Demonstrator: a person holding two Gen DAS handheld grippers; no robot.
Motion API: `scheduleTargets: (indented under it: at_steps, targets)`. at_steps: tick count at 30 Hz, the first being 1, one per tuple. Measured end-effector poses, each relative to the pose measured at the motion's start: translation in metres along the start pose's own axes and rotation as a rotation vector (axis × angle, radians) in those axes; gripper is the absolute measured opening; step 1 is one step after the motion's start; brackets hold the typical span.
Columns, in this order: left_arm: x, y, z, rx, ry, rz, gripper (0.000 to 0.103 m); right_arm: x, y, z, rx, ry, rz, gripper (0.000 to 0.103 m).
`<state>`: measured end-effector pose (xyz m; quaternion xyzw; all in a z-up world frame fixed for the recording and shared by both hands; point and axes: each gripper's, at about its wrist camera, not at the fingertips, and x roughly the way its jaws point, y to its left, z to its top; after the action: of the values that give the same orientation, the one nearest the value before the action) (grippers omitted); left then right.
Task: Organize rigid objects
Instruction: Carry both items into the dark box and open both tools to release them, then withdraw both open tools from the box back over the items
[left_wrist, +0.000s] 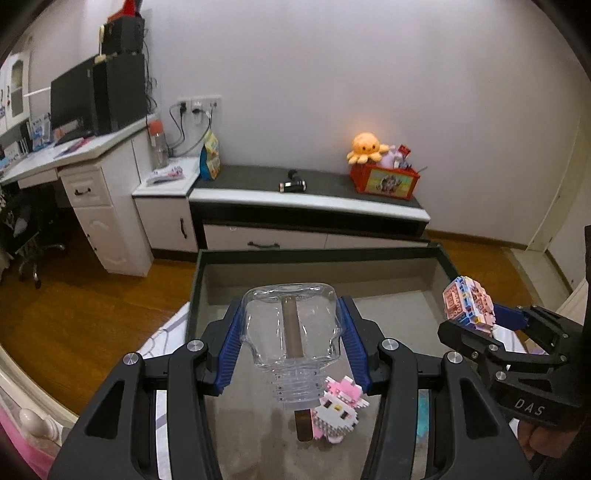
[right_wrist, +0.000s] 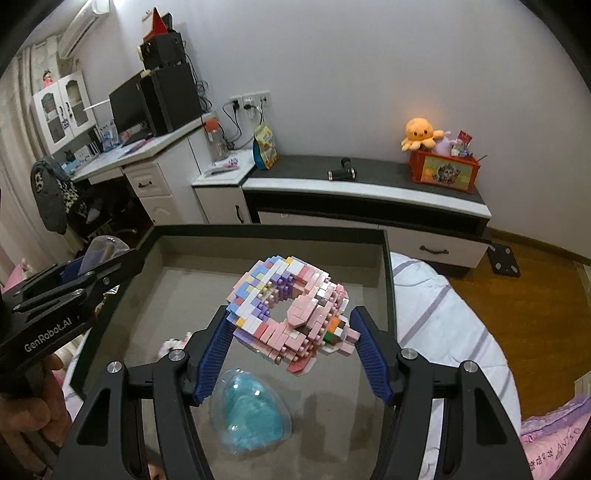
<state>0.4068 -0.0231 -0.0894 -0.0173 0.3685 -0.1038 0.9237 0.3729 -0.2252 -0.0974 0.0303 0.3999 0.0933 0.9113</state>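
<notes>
My left gripper (left_wrist: 291, 332) is shut on a clear plastic skull-shaped bottle (left_wrist: 293, 328) and holds it above the grey tray (left_wrist: 221, 284). Under it in the tray lie a pink and white block figure (left_wrist: 338, 413) and a brown stick (left_wrist: 304, 424). My right gripper (right_wrist: 291, 332) is shut on a pink and pastel block model (right_wrist: 288, 314) and holds it above the same tray (right_wrist: 386, 280). That model also shows in the left wrist view (left_wrist: 468, 306). A clear egg-shaped shell with blue filling (right_wrist: 251, 413) lies in the tray below it.
The tray rests on a bed with a striped sheet (right_wrist: 443, 325). Behind it stand a low black and white cabinet (left_wrist: 310, 210), a red toy box (left_wrist: 386, 181) with an orange plush octopus (left_wrist: 365, 147), and a white desk (left_wrist: 88, 177). The floor (left_wrist: 92, 314) is wood.
</notes>
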Motion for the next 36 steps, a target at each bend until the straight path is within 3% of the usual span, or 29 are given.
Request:
scheduleTargets:
  at_steps: [6,9,10,11,14,26,36]
  targets:
    - [0.023,-0.003,-0.002,0.008,0.067,0.033,0.054,0.020,-0.003,0.000,0.003,0.040,0.010,0.066]
    - [0.018,-0.006,-0.001,0.021,0.054,0.083,0.090,0.024,-0.005,-0.002,0.008,0.047,0.013,0.067]
    - [0.015,-0.006,-0.002,0.021,0.042,0.093,0.095,0.023,-0.006,-0.003,0.016,0.045,0.018,0.071]
    - [0.011,-0.006,-0.002,0.019,0.033,0.098,0.096,0.021,-0.007,-0.003,0.022,0.039,0.021,0.083]
    - [-0.003,-0.004,-0.004,0.005,0.020,0.114,0.101,0.012,-0.008,-0.004,0.029,0.023,0.038,0.089]
    - [-0.115,-0.003,-0.047,-0.028,-0.084,0.208,0.103,-0.050,-0.015,-0.028,0.096,-0.050,0.119,0.090]
    - [-0.175,-0.016,-0.092,-0.032,-0.125,0.147,0.103,-0.125,-0.003,-0.073,0.112,-0.123,0.070,0.091]
